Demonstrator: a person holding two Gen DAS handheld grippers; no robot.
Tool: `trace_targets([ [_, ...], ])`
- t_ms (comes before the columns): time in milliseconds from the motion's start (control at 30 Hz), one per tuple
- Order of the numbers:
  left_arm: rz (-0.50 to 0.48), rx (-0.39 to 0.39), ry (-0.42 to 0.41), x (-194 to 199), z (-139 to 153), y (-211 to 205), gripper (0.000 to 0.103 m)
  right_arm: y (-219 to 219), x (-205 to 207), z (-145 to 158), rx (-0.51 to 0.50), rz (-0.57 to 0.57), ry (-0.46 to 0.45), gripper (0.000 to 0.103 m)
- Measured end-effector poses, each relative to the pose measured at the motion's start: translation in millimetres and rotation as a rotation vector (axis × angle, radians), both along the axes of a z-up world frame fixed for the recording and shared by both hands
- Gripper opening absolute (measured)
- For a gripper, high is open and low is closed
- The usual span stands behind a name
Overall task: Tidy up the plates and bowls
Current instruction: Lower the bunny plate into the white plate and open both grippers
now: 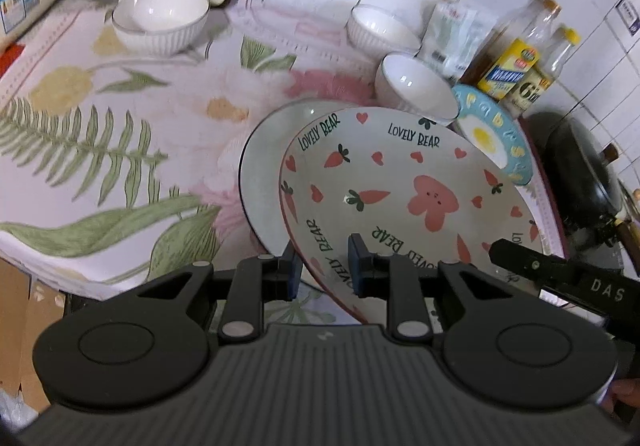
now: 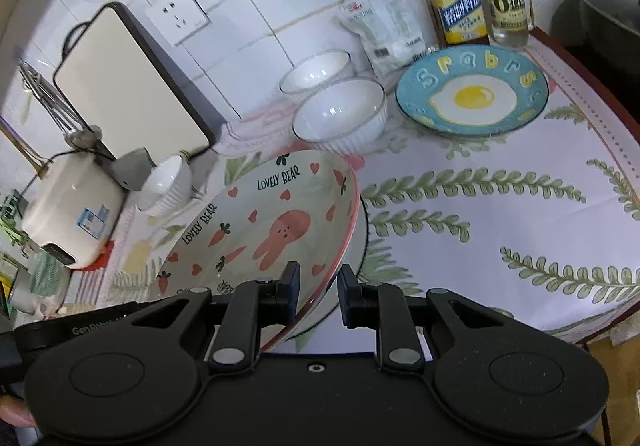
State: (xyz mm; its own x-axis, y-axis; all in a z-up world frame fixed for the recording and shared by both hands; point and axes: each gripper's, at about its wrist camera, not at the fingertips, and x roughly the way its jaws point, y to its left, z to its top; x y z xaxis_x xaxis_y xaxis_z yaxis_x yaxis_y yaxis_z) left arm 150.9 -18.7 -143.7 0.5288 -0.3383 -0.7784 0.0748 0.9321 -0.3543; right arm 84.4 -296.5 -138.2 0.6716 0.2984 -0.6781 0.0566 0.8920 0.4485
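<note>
Right wrist view: both tongs pinch one bear plate; three white bowls, one egg plate.

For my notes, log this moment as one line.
left hand-held gripper: shut on bear plate | right hand-held gripper: shut on bear plate | below: plain plate

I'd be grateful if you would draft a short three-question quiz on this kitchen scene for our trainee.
1. True or false: both grippers grip the Lovely Bear plate by its rim.
2. What lies directly beneath that plate? A) a plain white plate B) a bowl C) a cutting board
3. What picture is on the blue plate?

Key:
1. True: left gripper, right gripper.
2. A, the white plate.
3. A fried egg.
</note>
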Motion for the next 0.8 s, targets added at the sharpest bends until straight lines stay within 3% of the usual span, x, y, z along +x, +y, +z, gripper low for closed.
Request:
trace_targets([
  [600,0.012,0.031,0.094,11.5,-27.7,7.5,0.022,13.2,16.9,-31.0,-0.028,0.032,0.126,0.024],
  [800,0.005,0.032,0.118,19.7,-27.8,5.8,0.022,21.9,23.9,-29.8,-0.110,0.045,0.119,0.024],
])
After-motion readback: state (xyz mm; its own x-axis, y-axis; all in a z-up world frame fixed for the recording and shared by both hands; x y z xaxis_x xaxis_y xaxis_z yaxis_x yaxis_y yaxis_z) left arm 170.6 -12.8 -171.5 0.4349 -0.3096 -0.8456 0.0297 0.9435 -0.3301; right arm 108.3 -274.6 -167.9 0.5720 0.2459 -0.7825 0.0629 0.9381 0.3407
